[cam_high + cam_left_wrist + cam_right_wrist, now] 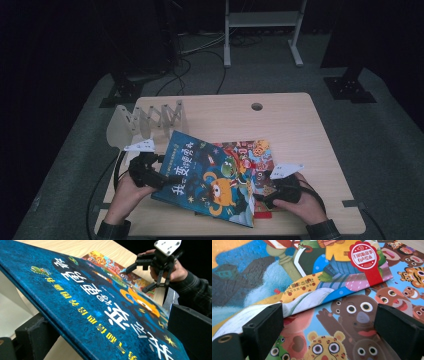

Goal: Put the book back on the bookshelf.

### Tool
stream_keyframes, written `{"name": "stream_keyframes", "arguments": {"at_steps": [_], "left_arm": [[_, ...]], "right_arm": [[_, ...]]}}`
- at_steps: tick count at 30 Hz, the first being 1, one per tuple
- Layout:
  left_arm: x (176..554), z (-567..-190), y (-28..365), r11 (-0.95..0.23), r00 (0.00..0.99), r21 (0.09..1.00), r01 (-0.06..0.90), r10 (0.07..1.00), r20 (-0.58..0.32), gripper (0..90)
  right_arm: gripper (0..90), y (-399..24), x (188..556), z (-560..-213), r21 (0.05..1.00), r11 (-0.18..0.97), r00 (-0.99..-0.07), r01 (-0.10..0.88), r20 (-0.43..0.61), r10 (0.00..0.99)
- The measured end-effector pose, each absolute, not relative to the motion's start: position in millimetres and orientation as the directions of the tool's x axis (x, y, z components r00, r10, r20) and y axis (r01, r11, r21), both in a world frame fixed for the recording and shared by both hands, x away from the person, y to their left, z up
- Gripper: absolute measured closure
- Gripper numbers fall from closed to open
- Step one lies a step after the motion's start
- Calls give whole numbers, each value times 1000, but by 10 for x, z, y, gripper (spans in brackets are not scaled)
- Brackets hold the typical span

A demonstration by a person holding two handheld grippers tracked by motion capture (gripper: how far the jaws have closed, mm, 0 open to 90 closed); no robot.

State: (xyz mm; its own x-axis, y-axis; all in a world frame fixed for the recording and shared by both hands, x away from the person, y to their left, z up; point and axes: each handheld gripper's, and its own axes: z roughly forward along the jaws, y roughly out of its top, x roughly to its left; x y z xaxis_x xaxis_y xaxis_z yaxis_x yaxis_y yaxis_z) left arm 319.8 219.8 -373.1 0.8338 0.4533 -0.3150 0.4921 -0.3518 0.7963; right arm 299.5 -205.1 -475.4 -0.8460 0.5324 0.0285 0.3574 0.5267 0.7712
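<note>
A large blue picture book [210,180] with an orange monster on its cover is tilted up at its left edge, off the pile beneath it. My left gripper [164,179] is shut on that edge; in the left gripper view one jaw sits under the blue book [100,302] and the other on top. My right gripper [262,195] stands open at the right of the pile. Its jaws hover over a book covered in animal faces [362,315], and a book with a red badge [337,265] lies on top of that one, its corner curled near the left jaw.
A white folding book rack [150,117] stands at the back left of the wooden table [290,120]. A cable hole [257,106] sits near the far edge. Another colourful book [250,150] pokes out behind the blue one. Cables and stand legs lie on the floor beyond.
</note>
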Motion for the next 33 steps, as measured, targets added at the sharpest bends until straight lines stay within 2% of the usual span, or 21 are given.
{"name": "stream_keyframes", "arguments": {"at_steps": [5, 14, 16, 17, 18, 20, 23, 26, 33], "left_arm": [[3243, -3560, 2120, -374, 835, 788, 489, 463, -299, 23], [3395, -3324, 2061, -418, 834, 758, 500, 469, -292, 160], [3455, -3277, 2064, -434, 832, 743, 509, 470, -296, 223], [3471, -3252, 2078, -442, 841, 753, 487, 468, -270, 285], [3497, -3221, 2092, -431, 851, 767, 475, 446, -276, 394], [3529, -3185, 2070, -449, 857, 758, 474, 433, -280, 462], [3607, -3149, 2038, -464, 849, 735, 495, 440, -294, 483], [3691, -3090, 2029, -461, 841, 720, 518, 427, -332, 544], [3853, -2926, 1950, -504, 840, 682, 531, 422, -342, 597]], "right_arm": [[80, -2024, 2987, -4751, 769, 530, -847, 357, 28, 531], [89, -1980, 2967, -4738, 763, 536, -850, 362, 33, 526], [89, -1965, 2966, -4737, 762, 541, -852, 357, 27, 524], [89, -1959, 2965, -4734, 760, 542, -851, 359, 28, 524], [89, -1957, 2964, -4731, 758, 541, -849, 365, 33, 527], [89, -1951, 2963, -4733, 759, 541, -850, 363, 32, 526], [89, -1935, 2960, -4730, 758, 539, -848, 368, 36, 529], [89, -1902, 2956, -4732, 760, 539, -851, 364, 37, 524], [89, -1800, 2944, -4731, 760, 545, -860, 354, 37, 508]]}}
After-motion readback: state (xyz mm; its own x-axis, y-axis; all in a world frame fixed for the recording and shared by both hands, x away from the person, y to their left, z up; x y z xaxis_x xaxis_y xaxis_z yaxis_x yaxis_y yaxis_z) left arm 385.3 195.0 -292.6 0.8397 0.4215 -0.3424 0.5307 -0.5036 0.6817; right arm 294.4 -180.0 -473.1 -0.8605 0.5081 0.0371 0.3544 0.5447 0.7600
